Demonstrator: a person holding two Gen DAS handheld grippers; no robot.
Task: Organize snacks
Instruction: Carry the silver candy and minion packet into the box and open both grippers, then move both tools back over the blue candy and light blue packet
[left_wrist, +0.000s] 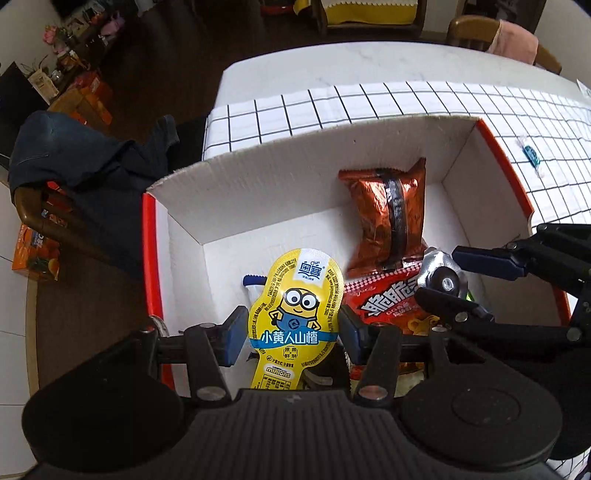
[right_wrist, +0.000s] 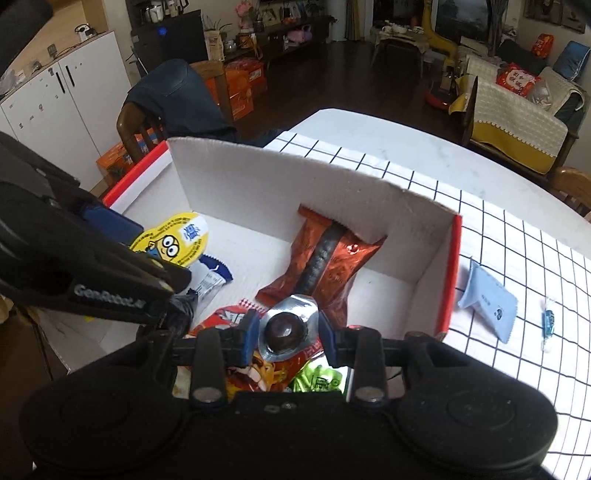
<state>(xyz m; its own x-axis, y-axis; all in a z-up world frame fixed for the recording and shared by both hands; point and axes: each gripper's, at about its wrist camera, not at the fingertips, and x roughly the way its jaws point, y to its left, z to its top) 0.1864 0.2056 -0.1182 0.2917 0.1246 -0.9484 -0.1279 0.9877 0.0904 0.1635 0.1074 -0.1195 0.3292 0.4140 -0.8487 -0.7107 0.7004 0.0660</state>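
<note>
Our left gripper (left_wrist: 291, 332) clamps a yellow cartoon-printed snack packet (left_wrist: 293, 317); just beyond its fingers lies a crinkled copper-brown foil bag (left_wrist: 384, 218) in the white cardboard box (left_wrist: 280, 184). Our right gripper (right_wrist: 287, 332) pinches a silver-foil cup with a dark round centre (right_wrist: 287, 328).

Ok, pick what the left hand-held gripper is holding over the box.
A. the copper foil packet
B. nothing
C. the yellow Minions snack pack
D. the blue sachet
C: the yellow Minions snack pack sits clamped between the pads of the left hand-held gripper, above the white box.
</note>
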